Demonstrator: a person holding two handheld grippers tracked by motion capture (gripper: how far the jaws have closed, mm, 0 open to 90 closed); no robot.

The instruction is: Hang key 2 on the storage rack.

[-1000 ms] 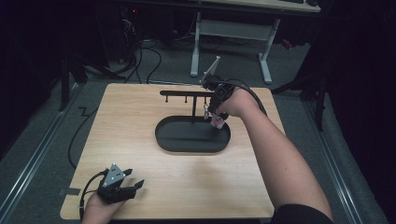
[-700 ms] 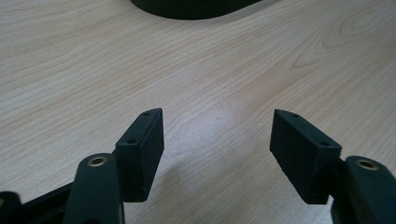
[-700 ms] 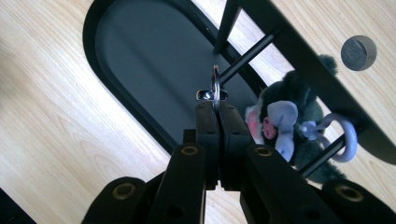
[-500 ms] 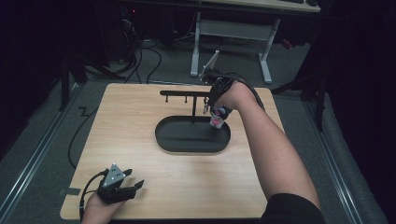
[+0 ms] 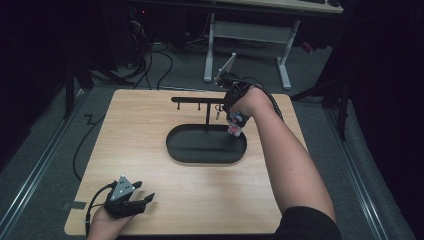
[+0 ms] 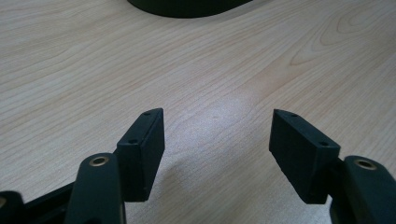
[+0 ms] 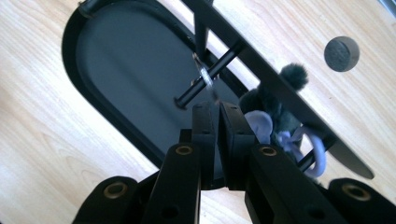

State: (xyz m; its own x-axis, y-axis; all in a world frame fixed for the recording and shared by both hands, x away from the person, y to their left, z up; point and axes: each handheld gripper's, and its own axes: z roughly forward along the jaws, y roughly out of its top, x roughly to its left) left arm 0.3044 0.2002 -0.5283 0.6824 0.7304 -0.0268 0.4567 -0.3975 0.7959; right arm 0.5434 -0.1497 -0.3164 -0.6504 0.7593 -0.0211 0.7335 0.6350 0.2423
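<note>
A black stand has an oval base [image 5: 200, 150] and a horizontal bar [image 5: 195, 100] with pegs. My right gripper [image 5: 225, 112] reaches in at the bar's right end, above the base's rim. In the right gripper view its jaws [image 7: 217, 106] stand almost together, and the keychain's thin chain runs from between them up to a metal ring [image 7: 203, 77] on a peg [image 7: 219, 65]. They have just been opening slightly. The keychain's grey and white plush [image 7: 264, 116] hangs beside the jaws, under the bar [image 7: 280, 79]. My left gripper [image 5: 148, 199] rests open on the table at the front left, with nothing between its jaws [image 6: 217, 135].
The wooden table [image 5: 140, 130] lies bare around the stand. A small grey round disc [image 7: 342, 53] sits in the tabletop beyond the bar. Cables [image 5: 85, 145] trail off the left edge. A desk frame [image 5: 250, 35] stands on the floor behind the table.
My right hand has edged slightly toward the bar, with the plush shifting along with it. The left gripper has not moved.
</note>
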